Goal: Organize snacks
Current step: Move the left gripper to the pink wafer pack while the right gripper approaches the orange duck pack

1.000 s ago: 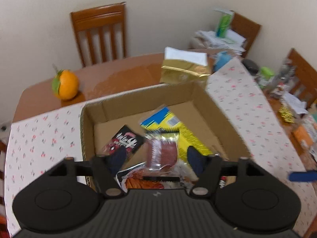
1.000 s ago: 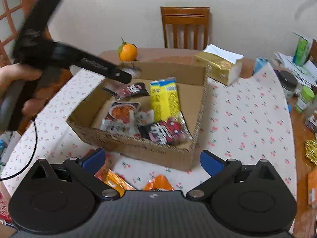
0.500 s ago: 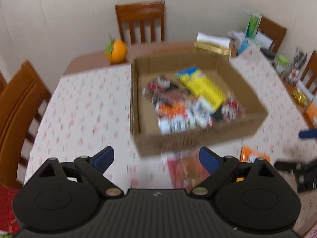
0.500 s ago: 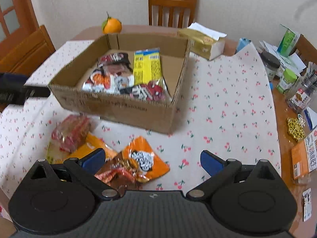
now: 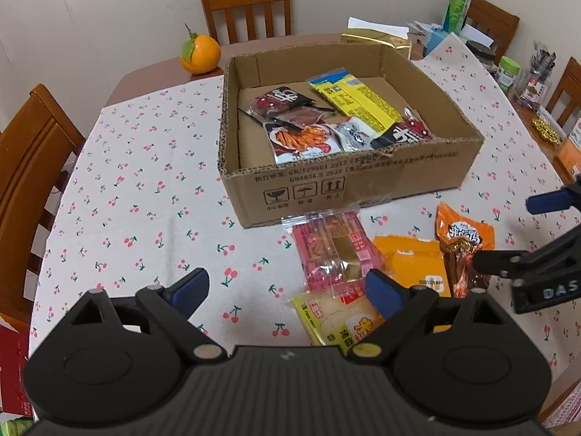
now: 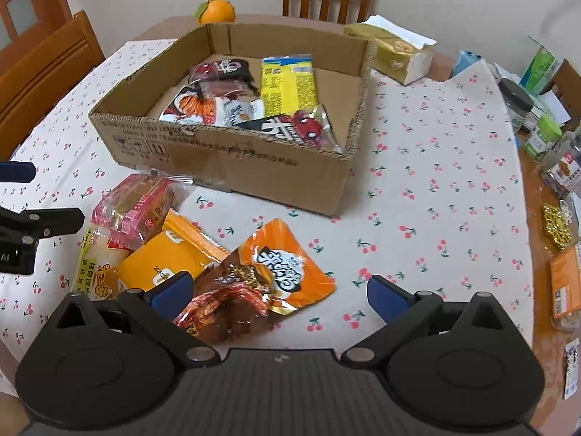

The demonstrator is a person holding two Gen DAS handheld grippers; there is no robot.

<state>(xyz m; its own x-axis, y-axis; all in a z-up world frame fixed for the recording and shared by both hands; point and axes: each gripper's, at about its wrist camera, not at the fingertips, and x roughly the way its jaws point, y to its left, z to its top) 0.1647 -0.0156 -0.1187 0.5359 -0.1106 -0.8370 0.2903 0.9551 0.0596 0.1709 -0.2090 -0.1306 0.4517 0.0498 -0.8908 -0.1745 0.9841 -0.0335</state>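
Emptied of the reddish packet it held over the cardboard box (image 5: 348, 185) a second ago, the left hand-held gripper (image 5: 287, 290) now hovers wide open above the bench (image 5: 120, 196), pulled back towards six o'clock. That suggests one more snack is boxed. Four crinkly foil and plastic packets lie loose just below the box, the pink packet (image 5: 334, 250) nearest. The right hand-held gripper (image 6: 277, 292) gapes over the orange pouch (image 6: 287, 261).

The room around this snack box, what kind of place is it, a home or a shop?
Most likely a home dining room: wooden dining chairs around a table with a cherry-print tablecloth, plus household clutter such as a tissue pack and jars at the edge.
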